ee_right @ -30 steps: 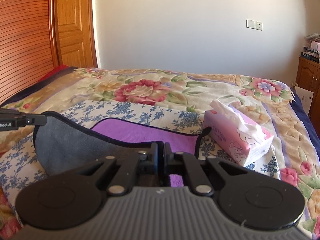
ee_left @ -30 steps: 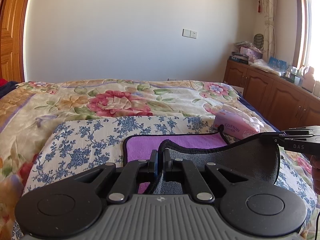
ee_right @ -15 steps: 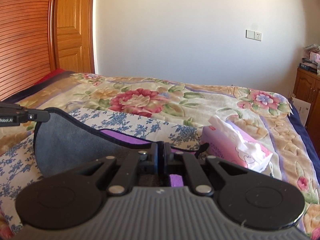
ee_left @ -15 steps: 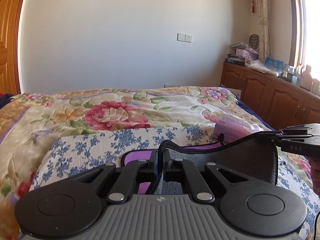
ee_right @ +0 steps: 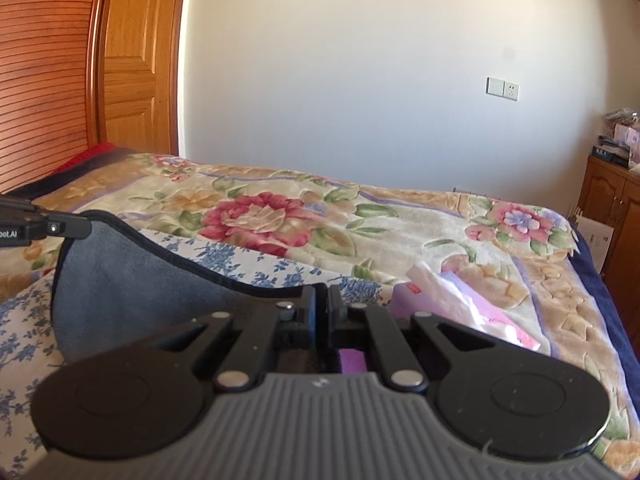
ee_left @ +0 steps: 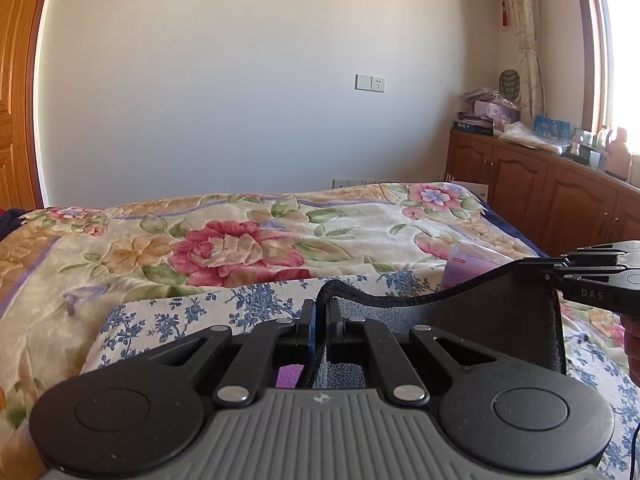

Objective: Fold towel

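Observation:
The towel (ee_left: 472,332) is grey on one side and purple on the other, with a dark hem. It hangs lifted between both grippers above a blue-flowered cloth (ee_left: 192,320) on the bed. My left gripper (ee_left: 320,312) is shut on the towel's left corner. My right gripper (ee_right: 322,300) is shut on the right corner; the towel (ee_right: 132,280) stretches leftwards from it. The right gripper also shows in the left wrist view (ee_left: 532,270), and the left gripper in the right wrist view (ee_right: 80,226). A strip of purple (ee_right: 352,362) shows under the right jaws.
A floral quilt (ee_left: 240,240) covers the bed. A pink tissue pack (ee_right: 460,308) lies right of the towel. Wooden cabinets (ee_left: 560,200) with clutter on top stand along the right wall. A wooden wardrobe (ee_right: 80,80) stands at left.
Both grippers have risen with the towel's corners. The purple side that lay in view on the blue-flowered cloth is now almost wholly hidden behind the lifted grey side.

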Motion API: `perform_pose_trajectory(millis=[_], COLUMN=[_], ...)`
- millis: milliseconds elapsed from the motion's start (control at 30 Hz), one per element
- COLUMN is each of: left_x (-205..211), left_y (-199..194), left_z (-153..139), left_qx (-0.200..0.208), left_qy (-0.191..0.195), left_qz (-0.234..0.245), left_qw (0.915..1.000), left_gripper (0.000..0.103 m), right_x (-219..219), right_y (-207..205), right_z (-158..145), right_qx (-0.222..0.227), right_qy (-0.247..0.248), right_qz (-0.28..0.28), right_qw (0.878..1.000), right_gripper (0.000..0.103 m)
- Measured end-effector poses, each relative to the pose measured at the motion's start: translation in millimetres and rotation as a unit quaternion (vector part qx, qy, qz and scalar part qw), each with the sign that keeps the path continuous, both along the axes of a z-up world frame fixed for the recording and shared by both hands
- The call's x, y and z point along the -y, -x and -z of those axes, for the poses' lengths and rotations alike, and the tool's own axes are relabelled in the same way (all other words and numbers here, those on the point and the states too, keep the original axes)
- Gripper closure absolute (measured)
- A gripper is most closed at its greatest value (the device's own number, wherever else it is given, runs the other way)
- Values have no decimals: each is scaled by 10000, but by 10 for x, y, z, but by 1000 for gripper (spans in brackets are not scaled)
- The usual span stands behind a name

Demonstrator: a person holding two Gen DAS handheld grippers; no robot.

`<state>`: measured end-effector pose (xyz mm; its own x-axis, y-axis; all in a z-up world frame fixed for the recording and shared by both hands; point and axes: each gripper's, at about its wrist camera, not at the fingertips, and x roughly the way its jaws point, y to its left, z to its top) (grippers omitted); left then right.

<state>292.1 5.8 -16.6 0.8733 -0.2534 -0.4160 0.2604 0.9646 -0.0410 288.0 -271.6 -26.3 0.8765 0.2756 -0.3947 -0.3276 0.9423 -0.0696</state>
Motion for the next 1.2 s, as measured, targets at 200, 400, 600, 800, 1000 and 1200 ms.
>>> perform_pose_trajectory(millis=[200,400,600,800,1000,1200], left_x=[-19,-30,-30,-39,-56,-49], left_y=[-167,-345,-490,-659,-831,-961], left_z=[23,67,129,272,485,712], left_qx=[58,30,10,-90,-293,-524], left_qy=[-100,-166,-144,-193,-297,-397], left_qz=[-1,-47,-128,-239,-347,-367], left_qw=[9999,9998,9998,9995,9985,9972], left_gripper=[98,98,98,98,98,98], right_x=[6,-8,-5,-10,-29,-16], right_y=[-128,-251,-385,-560,-683,-745], right_z=[18,76,177,314,505,667], right_qx=[80,109,55,-77,-279,-491], right_qy=[30,127,212,322,491,560], right_qz=[82,108,145,129,132,159], right_qw=[9999,9998,9997,9994,9983,9971], right_gripper=[97,97,97,97,97,97])
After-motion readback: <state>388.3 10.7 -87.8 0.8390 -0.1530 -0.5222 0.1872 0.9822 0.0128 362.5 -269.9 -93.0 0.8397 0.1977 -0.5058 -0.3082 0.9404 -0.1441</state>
